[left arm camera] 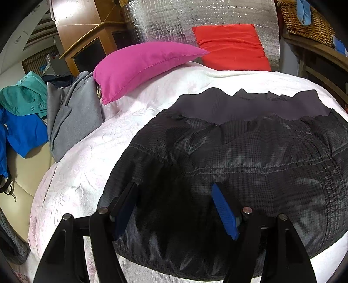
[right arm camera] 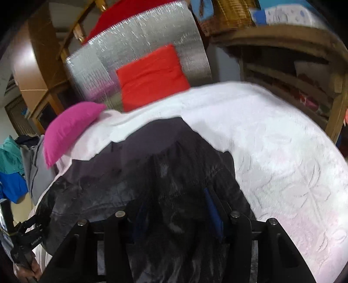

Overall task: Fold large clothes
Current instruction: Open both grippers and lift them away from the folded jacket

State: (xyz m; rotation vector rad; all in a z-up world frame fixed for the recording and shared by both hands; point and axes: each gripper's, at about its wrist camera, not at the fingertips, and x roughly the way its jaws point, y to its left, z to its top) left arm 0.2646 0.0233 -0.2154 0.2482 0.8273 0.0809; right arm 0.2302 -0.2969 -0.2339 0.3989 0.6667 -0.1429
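Observation:
A dark checked puffy jacket (left arm camera: 250, 156) lies spread on the white bedspread (left arm camera: 91, 174), its plain dark hem band (left arm camera: 250, 106) on the far side. My left gripper (left arm camera: 174, 193) hovers open over the jacket's near left part, and the padding beneath its blue pads (left arm camera: 224, 213) is not pinched. In the right wrist view the jacket (right arm camera: 121, 178) is bunched up. My right gripper (right arm camera: 176, 209) is shut on a thick raised fold of it that fills the gap between the fingers (right arm camera: 214, 214).
A pink pillow (left arm camera: 141, 65) and a red cushion (left arm camera: 232, 46) lie at the bed's far end against a silver foil panel (left arm camera: 174, 19). Grey, teal and blue clothes (left arm camera: 43, 117) are heaped at the left. Wooden shelves (right arm camera: 293, 71) stand at the right. A hand (right arm camera: 28, 272) shows bottom left.

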